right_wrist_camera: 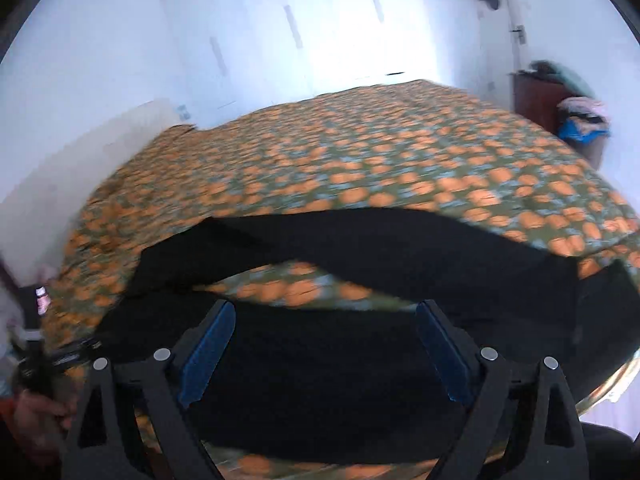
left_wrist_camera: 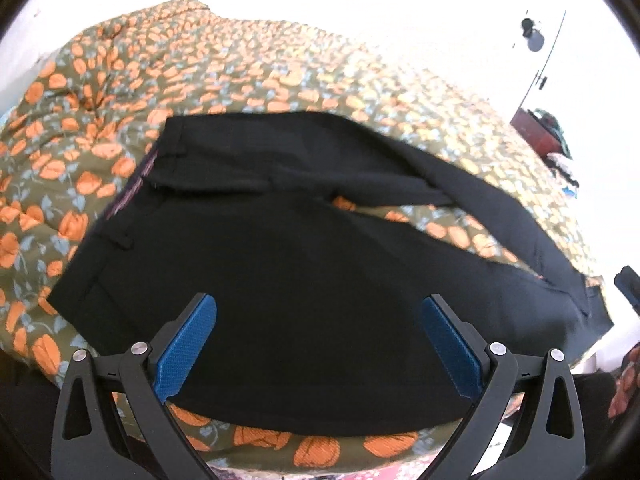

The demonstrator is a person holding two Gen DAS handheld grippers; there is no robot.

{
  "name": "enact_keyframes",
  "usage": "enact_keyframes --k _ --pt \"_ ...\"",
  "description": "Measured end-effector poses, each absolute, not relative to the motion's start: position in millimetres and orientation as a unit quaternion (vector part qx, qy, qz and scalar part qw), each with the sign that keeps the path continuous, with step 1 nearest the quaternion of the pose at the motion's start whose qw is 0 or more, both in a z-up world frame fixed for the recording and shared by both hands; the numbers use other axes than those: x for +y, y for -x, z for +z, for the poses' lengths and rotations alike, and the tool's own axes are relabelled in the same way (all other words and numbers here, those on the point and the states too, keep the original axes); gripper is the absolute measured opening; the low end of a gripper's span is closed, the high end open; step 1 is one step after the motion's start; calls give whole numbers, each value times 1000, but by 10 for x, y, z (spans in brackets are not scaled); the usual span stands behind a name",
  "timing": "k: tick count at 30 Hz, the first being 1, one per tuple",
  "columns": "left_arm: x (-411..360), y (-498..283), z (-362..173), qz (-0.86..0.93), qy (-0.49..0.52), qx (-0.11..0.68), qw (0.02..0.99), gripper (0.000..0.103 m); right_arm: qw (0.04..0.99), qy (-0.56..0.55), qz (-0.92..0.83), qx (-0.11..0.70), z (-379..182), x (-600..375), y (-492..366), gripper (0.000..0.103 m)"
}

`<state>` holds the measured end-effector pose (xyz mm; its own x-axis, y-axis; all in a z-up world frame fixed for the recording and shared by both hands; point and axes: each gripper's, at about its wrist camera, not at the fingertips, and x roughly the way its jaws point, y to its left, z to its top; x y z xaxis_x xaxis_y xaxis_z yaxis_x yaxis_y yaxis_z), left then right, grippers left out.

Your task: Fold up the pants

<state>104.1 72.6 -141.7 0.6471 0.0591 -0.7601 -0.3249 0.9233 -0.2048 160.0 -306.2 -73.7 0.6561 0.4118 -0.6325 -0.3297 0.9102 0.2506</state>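
Black pants (left_wrist_camera: 280, 248) lie spread on a bed covered by an olive bedspread with orange flowers (left_wrist_camera: 240, 60). Their waistband (left_wrist_camera: 132, 188) is at the left, and the two legs run off to the right with a wedge of bedspread between them. My left gripper (left_wrist_camera: 319, 300) hovers open over the seat of the pants, blue pads wide apart with nothing between them. In the blurred right wrist view, my right gripper (right_wrist_camera: 325, 306) is open too, above the near leg (right_wrist_camera: 320, 380). The far leg (right_wrist_camera: 400, 248) arcs across the bedspread (right_wrist_camera: 360, 152) beyond it.
A brown cabinet (right_wrist_camera: 540, 104) with a pile of clothes (right_wrist_camera: 584, 120) stands at the bed's far right corner. White wardrobe doors (right_wrist_camera: 280, 40) line the wall behind the bed. A person's hand (right_wrist_camera: 36, 412) holds a dark device at the lower left edge.
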Motion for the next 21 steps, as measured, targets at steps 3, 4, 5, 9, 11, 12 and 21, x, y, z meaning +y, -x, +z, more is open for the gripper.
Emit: enact_keyframes --k 3,4,5,9,11,12,21 --pt "721 -989 -1282 105 168 390 899 102 922 17 203 330 -467 -2966 -1392 91" --pt "721 -982 -1255 106 168 386 901 102 926 31 199 320 -393 -2973 -1355 91" --pt "717 -978 -1232 109 168 384 901 102 930 40 194 309 -304 -3000 -1336 94" --pt "657 -993 -1174 123 162 386 900 102 942 30 189 274 -59 -3250 -1369 100" --pt "620 -991 -1145 126 150 387 901 102 944 25 190 269 -52 -3348 -1429 100" --pt "600 -983 -1128 125 146 389 901 102 944 22 186 270 -81 -3394 -1472 100" --pt "636 -1127 -1254 125 116 389 905 102 925 -54 151 345 -626 -3587 -1643 100"
